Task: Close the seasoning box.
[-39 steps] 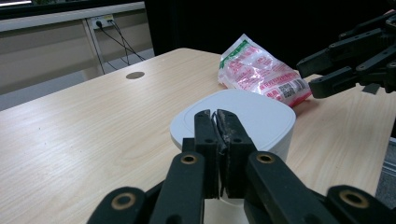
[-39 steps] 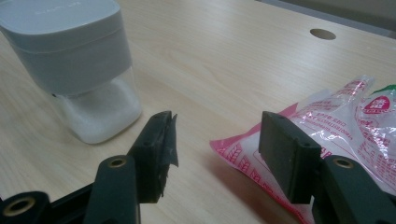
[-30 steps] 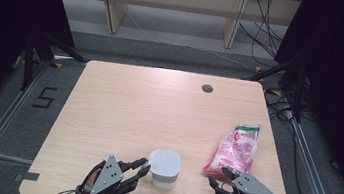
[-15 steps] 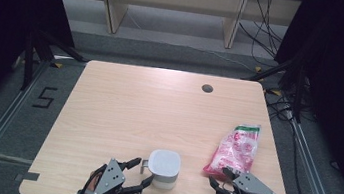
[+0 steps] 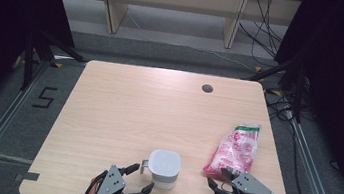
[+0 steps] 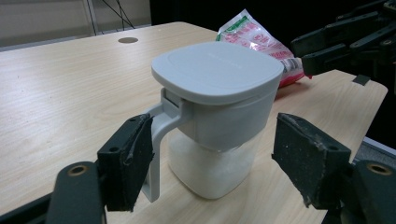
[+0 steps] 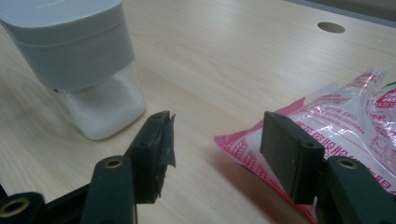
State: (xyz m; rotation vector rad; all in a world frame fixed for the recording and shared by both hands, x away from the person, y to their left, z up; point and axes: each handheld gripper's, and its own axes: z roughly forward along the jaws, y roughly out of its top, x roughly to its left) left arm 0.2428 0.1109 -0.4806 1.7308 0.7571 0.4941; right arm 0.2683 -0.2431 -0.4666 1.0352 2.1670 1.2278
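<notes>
**Left gripper let go of the canister; bag not yet picked up**

Since a second before, the left gripper [image 5: 139,182] had spread its jaws wide; in the earlier high view they sat close against the handle side of the white lidded canister [image 5: 164,168], and now they had just been opening, with the canister between them but the pads clear of it. In the left gripper view the canister [image 6: 215,116] stood upright on the tabletop [image 5: 148,109], lid on, white grains filling its clear lower part, its handle just beside one pad without pressing on it. The canister had not shifted.

The right gripper [image 5: 216,177] hovered released at the near end of the pink snack bag [image 5: 234,150], which lay flat to the right of the canister. Its jaws stood partly apart, one pad over the bag's edge [image 7: 327,126], nothing pinched.

Judging by this, the canister was set down and released; grasping the bag and whatever followed remained undone.
</notes>
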